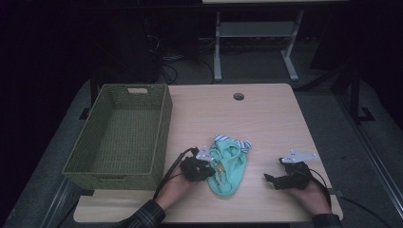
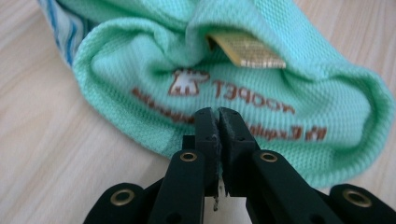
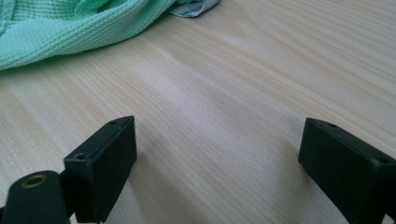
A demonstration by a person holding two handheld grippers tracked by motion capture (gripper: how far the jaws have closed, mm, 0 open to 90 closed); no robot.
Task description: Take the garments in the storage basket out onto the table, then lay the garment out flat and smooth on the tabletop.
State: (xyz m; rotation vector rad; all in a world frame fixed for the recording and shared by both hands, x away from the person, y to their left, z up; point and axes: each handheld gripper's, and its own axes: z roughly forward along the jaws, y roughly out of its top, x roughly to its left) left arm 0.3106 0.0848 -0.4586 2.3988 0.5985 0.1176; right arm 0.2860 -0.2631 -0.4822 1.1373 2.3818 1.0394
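Mint-green mesh garment [image 1: 228, 172] lying bunched on bench [image 1: 266, 118] right of woven basket [image 1: 119, 137], left gripper [image 2: 218, 112] fingers [image 2: 205, 135] pressed together at garment's near edge, fabric not visibly pinched, right gripper [image 3: 217, 149] fingers [image 3: 105, 158] wide, on bare bench, garment well apart.

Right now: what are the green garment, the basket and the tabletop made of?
Green garment: soft knit mesh fabric, matte, with a visible pique weave. Basket: woven fibre, likely wicker or paper cord, olive, ribbed texture. Tabletop: pale wood-grain surface, probably laminate, with a slight sheen.
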